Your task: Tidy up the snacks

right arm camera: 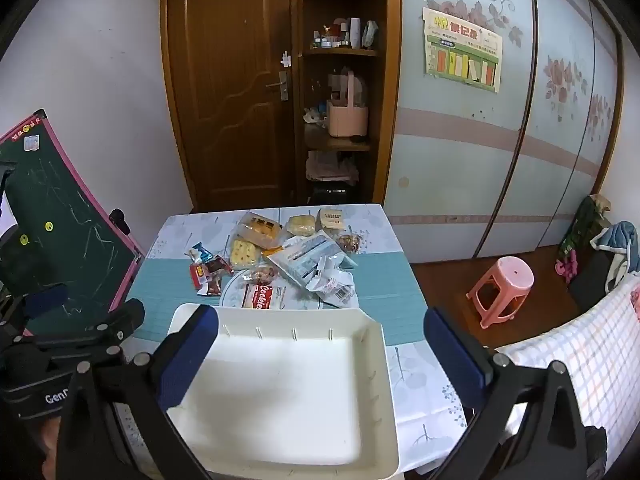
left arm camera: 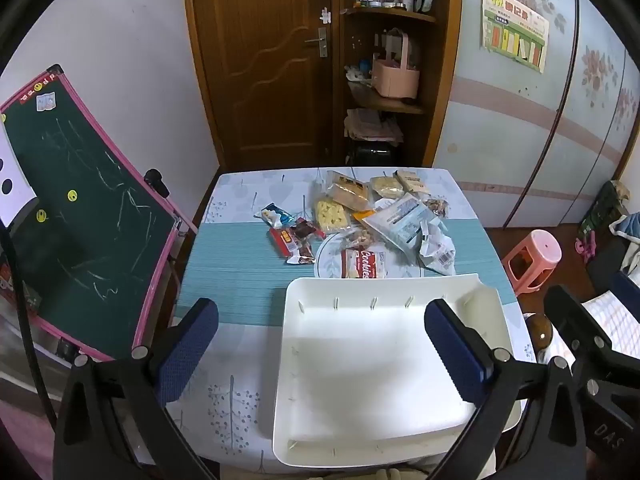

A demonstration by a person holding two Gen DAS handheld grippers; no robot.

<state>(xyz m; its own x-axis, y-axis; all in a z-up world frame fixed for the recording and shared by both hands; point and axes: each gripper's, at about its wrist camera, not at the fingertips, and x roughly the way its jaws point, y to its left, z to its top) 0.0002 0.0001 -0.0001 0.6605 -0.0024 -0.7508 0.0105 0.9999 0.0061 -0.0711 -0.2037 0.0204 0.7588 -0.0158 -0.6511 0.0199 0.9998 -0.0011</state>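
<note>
While nothing had yet gone into it, stage: the white tray (left arm camera: pixel 384 364) sat empty at the near end of the bench (left arm camera: pixel 240 264), so sorting looked barely begun.
Snacks: a loose heap of snacks (left arm camera: pixel 368 216) lay on the bench just beyond the tray's far wall, several packets overlapping.
Cookies pack: the red cookies pack (left arm camera: pixel 363 265) lay nearest the tray, almost touching its far wall, partly on a round plate (left arm camera: pixel 329 258).
Small bars: the red and dark bars (left arm camera: pixel 296 240) lay left of the plate, further from the tray.
Crumpled wrapper: a white wrapper (left arm camera: pixel 436 246) sat beyond the tray's far right corner.
Left tool: the left tool (left arm camera: pixel 320 344) hung over the tray's left side, fingers wide apart, holding nothing.
Right tool: the right tool (right arm camera: pixel 320 350) hung over the tray's right side, fingers likewise spread and empty.
Risk, stacking: pulling one packet from the heap would likely drag its neighbours, because they overlapped.
Risk, slip: glossy, flat wrappers could slide out of the pads if pinched by a thin edge.
Risk, tray: a reach past the far wall could knock the light tray askew.
Risk, clash: both tools were close together over the tray and could collide.
</note>
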